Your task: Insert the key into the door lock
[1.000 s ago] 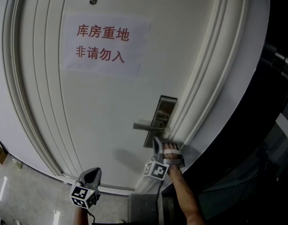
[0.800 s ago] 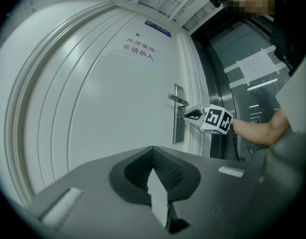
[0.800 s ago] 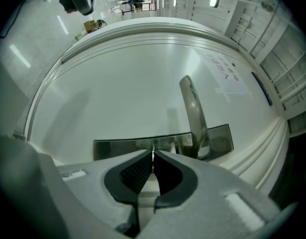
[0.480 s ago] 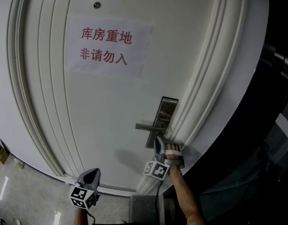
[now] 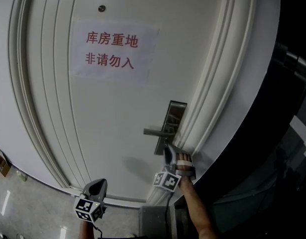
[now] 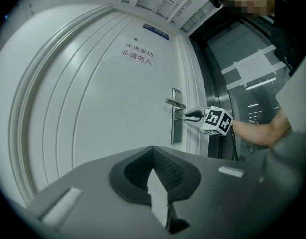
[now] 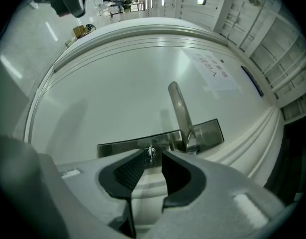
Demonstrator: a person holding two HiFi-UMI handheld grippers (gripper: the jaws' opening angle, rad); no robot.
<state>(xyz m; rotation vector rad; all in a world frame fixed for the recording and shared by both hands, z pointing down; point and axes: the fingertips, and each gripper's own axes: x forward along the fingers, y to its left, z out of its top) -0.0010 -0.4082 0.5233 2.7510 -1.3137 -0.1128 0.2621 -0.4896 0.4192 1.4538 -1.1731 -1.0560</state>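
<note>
White door point(image 5: 118, 113), key point(image 7: 150, 152) already seated in its lock plate point(image 7: 118, 147); right gripper point(image 7: 153, 157) jaws have just opened wide around it, not touching.

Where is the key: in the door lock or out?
In the lock. The key stands in the lock plate; the jaws of the right gripper have just been opening, apart around it.

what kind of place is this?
Probably an indoor building corridor, outside a storeroom: a white panelled door carries a paper notice in red Chinese reading roughly "storeroom, no entry", it has a metal lever lock plate, and polished floor tiles show below.
</note>
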